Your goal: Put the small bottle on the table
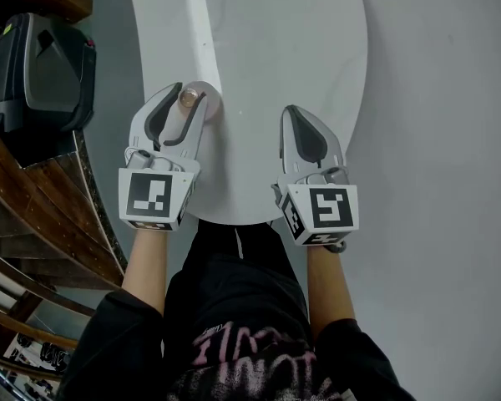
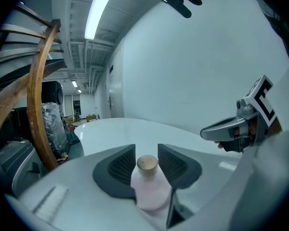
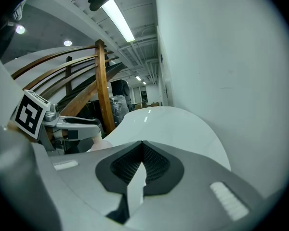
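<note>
A small pale pink bottle point(image 1: 189, 98) with a tan cap sits upright between the jaws of my left gripper point(image 1: 185, 107), over the near left part of the white oval table point(image 1: 267, 32). In the left gripper view the dark pads press both sides of the bottle point(image 2: 149, 189) just below its cap, so the left gripper point(image 2: 146, 154) is shut on it. Whether the bottle's base touches the tabletop is hidden. My right gripper point(image 1: 294, 115) hovers over the table's near edge, shut and empty, its pads meeting point(image 3: 142, 152). It also shows at the right of the left gripper view point(image 2: 231, 131).
A black and grey case point(image 1: 37, 69) lies on the floor at the left, beside curved wooden rails point(image 1: 33, 199). A wooden post point(image 3: 102, 85) stands by the table's left edge. Grey floor point(image 1: 442, 98) lies to the right of the table.
</note>
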A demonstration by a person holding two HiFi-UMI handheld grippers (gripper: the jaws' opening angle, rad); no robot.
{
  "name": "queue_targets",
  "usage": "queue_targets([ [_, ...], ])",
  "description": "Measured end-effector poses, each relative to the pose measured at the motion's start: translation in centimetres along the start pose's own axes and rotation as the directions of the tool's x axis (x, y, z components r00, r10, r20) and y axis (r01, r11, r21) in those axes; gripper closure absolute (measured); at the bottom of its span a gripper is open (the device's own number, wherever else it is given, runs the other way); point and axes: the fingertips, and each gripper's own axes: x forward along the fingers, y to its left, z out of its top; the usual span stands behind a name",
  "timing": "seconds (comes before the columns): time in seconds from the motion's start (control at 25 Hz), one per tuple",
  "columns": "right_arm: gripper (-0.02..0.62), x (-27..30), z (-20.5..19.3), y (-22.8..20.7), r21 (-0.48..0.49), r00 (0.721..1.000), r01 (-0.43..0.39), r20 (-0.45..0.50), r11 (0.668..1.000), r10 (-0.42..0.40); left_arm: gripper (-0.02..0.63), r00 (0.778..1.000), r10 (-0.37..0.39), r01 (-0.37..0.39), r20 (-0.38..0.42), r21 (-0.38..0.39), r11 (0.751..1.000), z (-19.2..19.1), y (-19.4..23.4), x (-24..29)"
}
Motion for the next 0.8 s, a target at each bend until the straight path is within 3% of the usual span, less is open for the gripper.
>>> queue_targets([
  [0.8, 0.574, -1.0, 1.2, 0.6, -0.012, 0.999, -0.025, 0.024, 1.000, 0.026, 0.565, 0.999, 0.028, -0.029, 0.026, 0.031, 0.999, 1.7, -1.0, -1.9],
])
